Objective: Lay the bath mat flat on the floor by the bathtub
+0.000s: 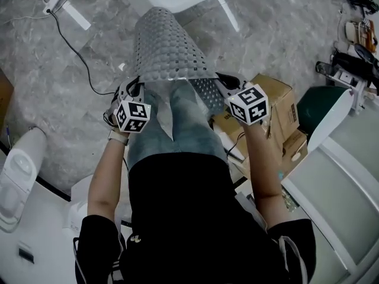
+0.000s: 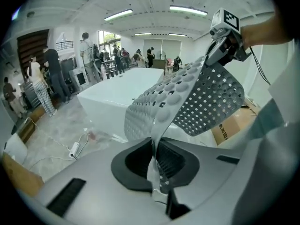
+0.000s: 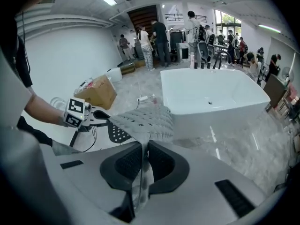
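bath mat: up in the air, not on the floor yet; grey, full of holes, bumpy with suckers, arching forward and down from waist height toward the tub
why held like that: pinched at the two near corners, so spread wide and free to drape; probably set up for dropping the far edge first, then laying the rest back toward the feet
left gripper: clamped right down on the mat's edge, with the thin rubbery sheet squeezed between the pads and nothing else in there
right gripper: same deal, closed tight on the other corner, with the mat edge pinched straight down through the pads
grip worry: floppy and thin, so likely to slip or fold over itself if yanked; just a guess
bathtub: white, freestanding, dead ahead, just past the mat's far end; gap hard to judge
floor: grey marble-look tiles, with a bare strip in front of the tub looking like the landing spot
clutter: power strip with a black cable off to the left, cardboard boxes on the right
room: big bright showroom-type hall, strip lights overhead, people standing around way back beyond the tub
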`<state>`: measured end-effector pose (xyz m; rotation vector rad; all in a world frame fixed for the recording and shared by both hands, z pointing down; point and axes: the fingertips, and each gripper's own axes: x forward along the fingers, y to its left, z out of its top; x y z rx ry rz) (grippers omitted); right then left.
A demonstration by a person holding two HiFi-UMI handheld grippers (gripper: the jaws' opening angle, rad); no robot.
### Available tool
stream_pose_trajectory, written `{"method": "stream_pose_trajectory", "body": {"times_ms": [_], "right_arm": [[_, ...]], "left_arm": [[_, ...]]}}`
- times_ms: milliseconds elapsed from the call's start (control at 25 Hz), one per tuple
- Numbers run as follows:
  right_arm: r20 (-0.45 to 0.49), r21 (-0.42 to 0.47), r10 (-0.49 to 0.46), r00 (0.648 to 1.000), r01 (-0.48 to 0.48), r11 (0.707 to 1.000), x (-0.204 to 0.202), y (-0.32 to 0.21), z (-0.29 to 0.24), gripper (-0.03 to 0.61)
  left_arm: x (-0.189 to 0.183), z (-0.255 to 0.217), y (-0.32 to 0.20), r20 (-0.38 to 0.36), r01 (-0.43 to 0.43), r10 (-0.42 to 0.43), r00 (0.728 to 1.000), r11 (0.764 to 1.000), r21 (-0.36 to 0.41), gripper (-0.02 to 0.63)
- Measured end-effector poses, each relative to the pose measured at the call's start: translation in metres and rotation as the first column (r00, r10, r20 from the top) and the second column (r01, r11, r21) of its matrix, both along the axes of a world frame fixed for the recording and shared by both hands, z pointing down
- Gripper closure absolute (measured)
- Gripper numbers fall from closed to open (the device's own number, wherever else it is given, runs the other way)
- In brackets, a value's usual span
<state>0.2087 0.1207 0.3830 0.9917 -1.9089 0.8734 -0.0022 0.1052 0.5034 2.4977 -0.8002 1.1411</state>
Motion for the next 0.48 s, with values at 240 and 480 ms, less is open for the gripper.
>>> {"method": "stream_pose_trajectory", "body": {"times_ms": [240,480], "right_arm": [[-0.002,0.027,-0.016,1.000,0.016,1.000,0.016,0.005,0.000,0.531],[0.000,0.037,-0.045,0.999,0.045,0.998,0.023,0.006,-0.001,0.531]], "left_arm": [[0.007,-0.019,0.011,0.025,-0.075,0.075,0.997,0.997,-0.001,0.581],[0.010,-0.026,0.018,0.030,-0.073,0.074,0.997,0.997,-0.014,0.581]]}}
